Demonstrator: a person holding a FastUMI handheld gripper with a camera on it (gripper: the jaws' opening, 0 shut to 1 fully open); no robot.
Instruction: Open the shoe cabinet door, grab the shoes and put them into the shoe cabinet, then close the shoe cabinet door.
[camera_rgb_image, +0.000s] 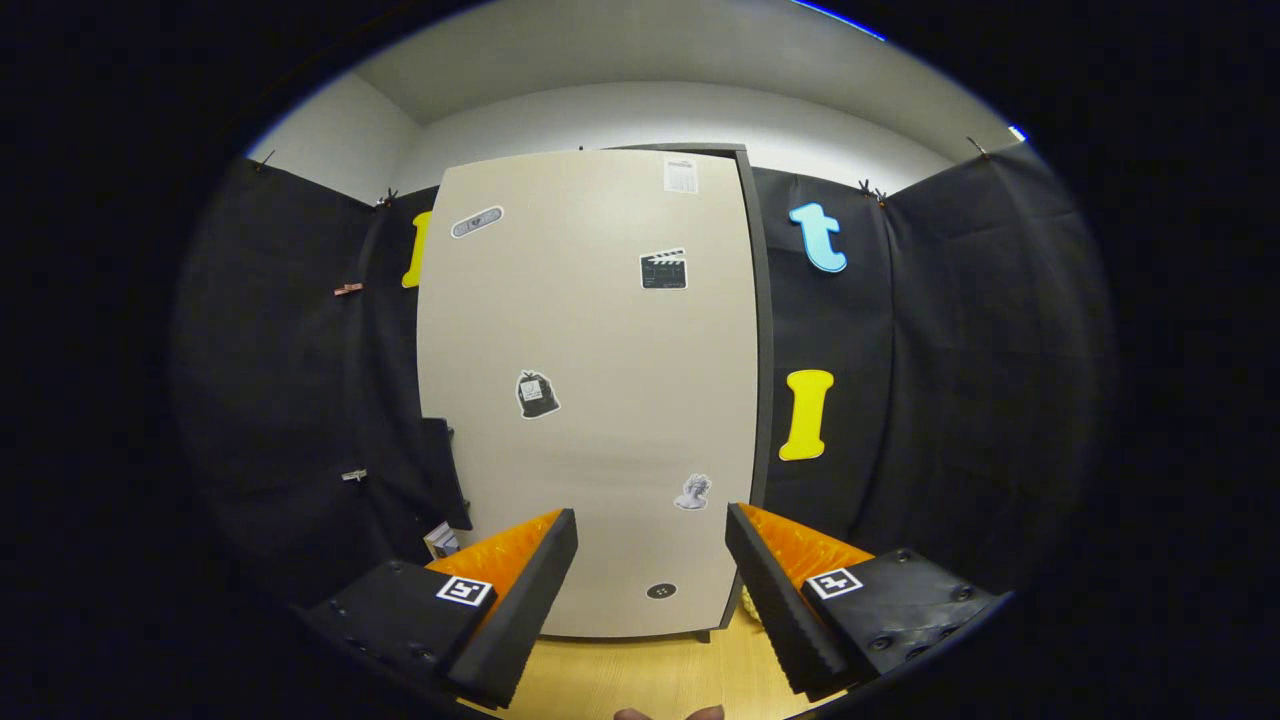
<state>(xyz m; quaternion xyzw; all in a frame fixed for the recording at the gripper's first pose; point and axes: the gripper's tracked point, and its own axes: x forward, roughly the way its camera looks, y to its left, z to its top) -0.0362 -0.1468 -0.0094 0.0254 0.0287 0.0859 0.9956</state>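
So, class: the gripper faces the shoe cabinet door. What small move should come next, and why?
Probably ease forward toward the shoe cabinet door: it looks shut, and the gripper is open with empty fingers, apart from the door. No handle is clear, so its right edge looks likeliest.

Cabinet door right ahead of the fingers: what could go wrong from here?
1. The cabinet door looks shut and flat, with no handle visible; the open gripper, holding nothing, may slip off its edge.
2. Something pale sits on the floor by the door's lower right corner, half hidden behind one finger; the door may sweep into it.
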